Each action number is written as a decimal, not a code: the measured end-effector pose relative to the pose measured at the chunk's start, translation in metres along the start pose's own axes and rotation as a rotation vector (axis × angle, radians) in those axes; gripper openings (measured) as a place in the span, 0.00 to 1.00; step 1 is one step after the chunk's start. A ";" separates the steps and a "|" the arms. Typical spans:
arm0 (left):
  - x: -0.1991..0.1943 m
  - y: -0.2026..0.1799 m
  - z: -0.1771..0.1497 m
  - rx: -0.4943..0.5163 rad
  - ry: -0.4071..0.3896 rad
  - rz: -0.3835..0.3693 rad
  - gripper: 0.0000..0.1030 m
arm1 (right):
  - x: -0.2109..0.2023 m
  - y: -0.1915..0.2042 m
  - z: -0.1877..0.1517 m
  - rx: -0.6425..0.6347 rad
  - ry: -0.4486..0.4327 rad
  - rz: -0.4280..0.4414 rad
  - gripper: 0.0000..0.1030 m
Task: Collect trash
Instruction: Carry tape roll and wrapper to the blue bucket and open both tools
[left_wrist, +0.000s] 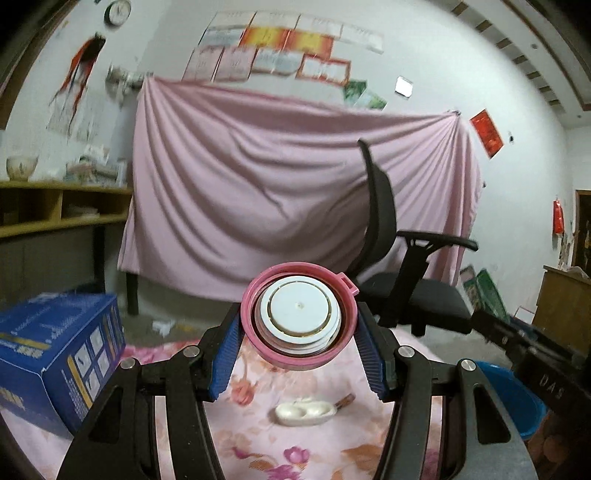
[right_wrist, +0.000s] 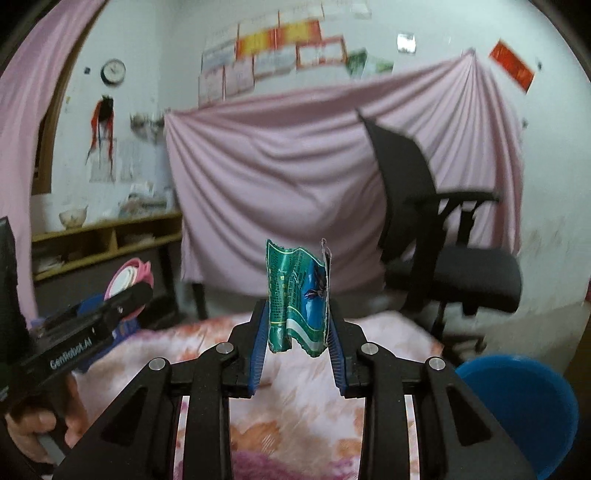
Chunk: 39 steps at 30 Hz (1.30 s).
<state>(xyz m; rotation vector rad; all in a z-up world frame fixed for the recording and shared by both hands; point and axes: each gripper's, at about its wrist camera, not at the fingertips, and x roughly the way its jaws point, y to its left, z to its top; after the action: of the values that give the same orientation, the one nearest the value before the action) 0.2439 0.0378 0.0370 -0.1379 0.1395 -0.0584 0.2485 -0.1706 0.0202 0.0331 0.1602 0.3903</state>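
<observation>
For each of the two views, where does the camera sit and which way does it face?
Left wrist: behind the left gripper, facing the pink sheet; its fingers clamp a pink lid.
Right wrist: behind the right gripper, gripping a green wrapper; a hand shows.
Shared: sheet, office chair, blue basin.

Lid (left_wrist: 299, 319): smooth pink and white plastic, slight sheen. Wrapper (right_wrist: 298, 299): thin glossy green foil, crumpled. Gripper pads (left_wrist: 229, 354): ribbed blue rubber on matt black plastic. Tablecloth (left_wrist: 317, 443): soft flowered cloth. Box (left_wrist: 59, 354): glossy blue printed card. Basin (right_wrist: 524, 406): smooth blue plastic.
</observation>
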 end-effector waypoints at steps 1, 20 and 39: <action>-0.002 -0.005 0.002 0.002 -0.014 -0.005 0.51 | -0.004 -0.001 0.002 -0.004 -0.020 -0.010 0.27; -0.012 -0.089 0.029 -0.018 -0.095 -0.145 0.51 | -0.079 -0.064 0.019 0.016 -0.259 -0.255 0.28; 0.092 -0.227 0.004 -0.022 0.396 -0.351 0.51 | -0.080 -0.175 -0.011 0.306 -0.014 -0.400 0.30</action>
<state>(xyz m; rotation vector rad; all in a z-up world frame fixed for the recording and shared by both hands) 0.3246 -0.1922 0.0601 -0.1711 0.5107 -0.4357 0.2396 -0.3631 0.0107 0.3011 0.2073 -0.0359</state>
